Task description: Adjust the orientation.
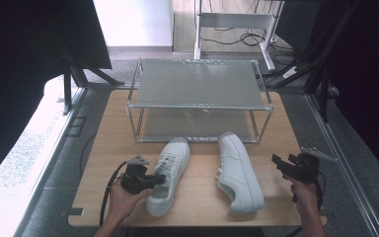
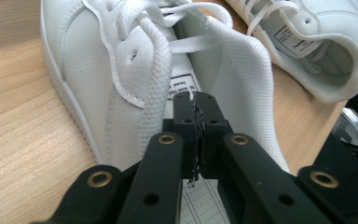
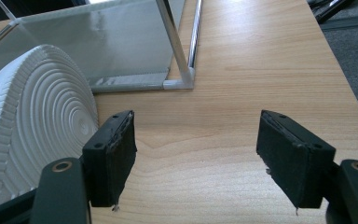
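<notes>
The left gripper point(image 1: 154, 180) sat at the heel opening of the upright left shoe point(image 1: 168, 174), its jaws pressed together with nothing visibly caught between them. The right gripper point(image 1: 279, 163) hovered spread wide and empty near the table's point(image 1: 197, 197) right edge. Between them the second shoe point(image 1: 238, 171) lay on its side, and the two-tier wire rack point(image 1: 199, 98) stood just behind both shoes.

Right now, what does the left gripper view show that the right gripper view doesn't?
Left gripper view: the upright shoe with its laces, mesh collar and label, and the left gripper shut over its opening. Right gripper view: the other shoe showing its ringed sole, a corner of the metal rack, the right gripper open. Both: white shoes on the wooden table.
</notes>
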Demonstrator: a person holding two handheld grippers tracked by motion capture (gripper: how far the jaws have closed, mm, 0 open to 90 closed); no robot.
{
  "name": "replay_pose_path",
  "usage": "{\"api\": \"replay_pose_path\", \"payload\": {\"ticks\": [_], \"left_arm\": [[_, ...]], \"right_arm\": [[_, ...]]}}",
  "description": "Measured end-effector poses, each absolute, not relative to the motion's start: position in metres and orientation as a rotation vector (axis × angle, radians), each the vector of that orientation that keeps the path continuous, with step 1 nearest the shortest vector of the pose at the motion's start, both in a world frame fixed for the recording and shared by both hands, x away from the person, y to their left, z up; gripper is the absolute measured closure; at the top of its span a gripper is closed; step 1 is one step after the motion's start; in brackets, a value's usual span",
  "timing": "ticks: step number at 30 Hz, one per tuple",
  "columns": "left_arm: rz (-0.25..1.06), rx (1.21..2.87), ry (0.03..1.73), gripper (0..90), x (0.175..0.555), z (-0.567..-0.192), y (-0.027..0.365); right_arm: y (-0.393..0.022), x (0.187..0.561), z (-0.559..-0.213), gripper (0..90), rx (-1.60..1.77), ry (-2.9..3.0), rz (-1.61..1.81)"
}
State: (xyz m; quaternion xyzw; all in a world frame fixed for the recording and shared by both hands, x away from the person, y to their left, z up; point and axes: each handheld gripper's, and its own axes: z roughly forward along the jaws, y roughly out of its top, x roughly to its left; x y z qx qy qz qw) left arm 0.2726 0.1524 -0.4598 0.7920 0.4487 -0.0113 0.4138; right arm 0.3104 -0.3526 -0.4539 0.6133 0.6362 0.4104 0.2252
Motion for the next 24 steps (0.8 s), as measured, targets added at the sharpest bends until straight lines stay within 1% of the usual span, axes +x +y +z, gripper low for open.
{"api": "replay_pose_path", "payload": {"ticks": [2, 5, 8, 11, 12, 13, 14, 18, 22, 24], "left_arm": [[-0.037, 1.984, 1.122, 86.2, 0.272, -0.459, 0.153], [-0.033, 1.952, 1.093, 79.4, 0.266, -0.451, 0.154], [0.013, 1.898, 1.023, 71.0, 0.261, -0.427, 0.153], [0.04, 1.873, 1.012, 62.7, 0.264, -0.417, 0.152], [0.075, 1.843, 1.018, 60.6, 0.27, -0.41, 0.151], [0.075, 1.843, 1.018, 57.9, 0.27, -0.41, 0.151], [0.094, 1.822, 1.025, 57.9, 0.273, -0.409, 0.151], [0.168, 1.8, 1.054, 45.5, 0.284, -0.413, 0.147], [0.161, 1.8, 1.069, 42.5, 0.284, -0.42, 0.147], [0.179, 1.799, 1.076, 41.5, 0.283, -0.424, 0.152]], "right_arm": [[-0.353, 0.31, -0.454, 28.6, 1.692, 1.754, 1.132], [-0.354, 0.31, -0.454, 28.6, 1.696, 1.75, 1.135], [-0.353, 0.31, -0.452, 28.6, 1.681, 1.75, 1.147], [-0.352, 0.309, -0.451, 28.5, 1.672, 1.748, 1.159], [-0.351, 0.309, -0.449, 28.6, 1.66, 1.754, 1.165], [-0.351, 0.309, -0.449, 28.6, 1.66, 1.754, 1.165], [-0.35, 0.309, -0.449, 28.6, 1.651, 1.756, 1.173], [-0.346, 0.307, -0.446, 28.8, 1.611, 1.776, 1.186], [-0.344, 0.307, -0.445, 30.0, 1.594, 1.788, 1.186], [-0.342, 0.307, -0.443, 32.9, 1.579, 1.799, 1.196]]}}
